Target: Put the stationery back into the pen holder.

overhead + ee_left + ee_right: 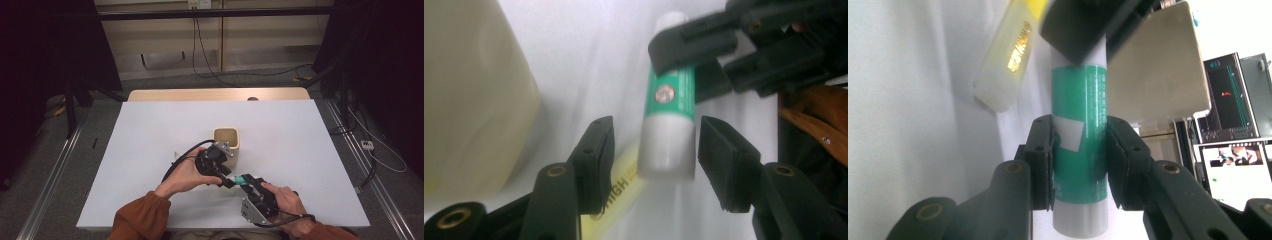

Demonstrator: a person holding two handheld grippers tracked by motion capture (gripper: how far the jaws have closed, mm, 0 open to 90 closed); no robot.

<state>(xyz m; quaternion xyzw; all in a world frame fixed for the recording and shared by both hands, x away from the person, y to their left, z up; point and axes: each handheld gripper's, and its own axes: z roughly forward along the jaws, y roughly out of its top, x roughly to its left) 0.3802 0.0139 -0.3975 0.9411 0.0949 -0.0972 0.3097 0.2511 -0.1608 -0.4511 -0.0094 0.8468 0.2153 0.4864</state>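
On the white table [150,150] the two grippers meet near the front edge, just in front of a small cream container [227,141] that stands open-topped at the middle of the surface. The right gripper [1079,162] is clamped on a green-and-white glue stick [1080,150] – its two black jaws press flat against the green label on either side, with the white end of the tube poking out below them toward the camera. In the high view the glue stick [242,179] shows as a small green patch between the two tools, lifted off the table and pointing from the right gripper [246,183] toward the left gripper [226,176]. The left gripper [655,155] has its jaws spread apart on either side of the tube's white end (in its own view there is a clear gap on both sides), so it is not gripping the glue stick [669,125] – though from the right gripper view one of its jaws looks close against the far end. A yellow highlighter [621,192] lies on the table beneath the tube, its printed lettering partly readable, and it appears again in the right gripper view [1010,62], slanting to the upper left. The person's hands [187,175] hold both tools, rust-coloured sleeves [140,220] at the bottom edge.
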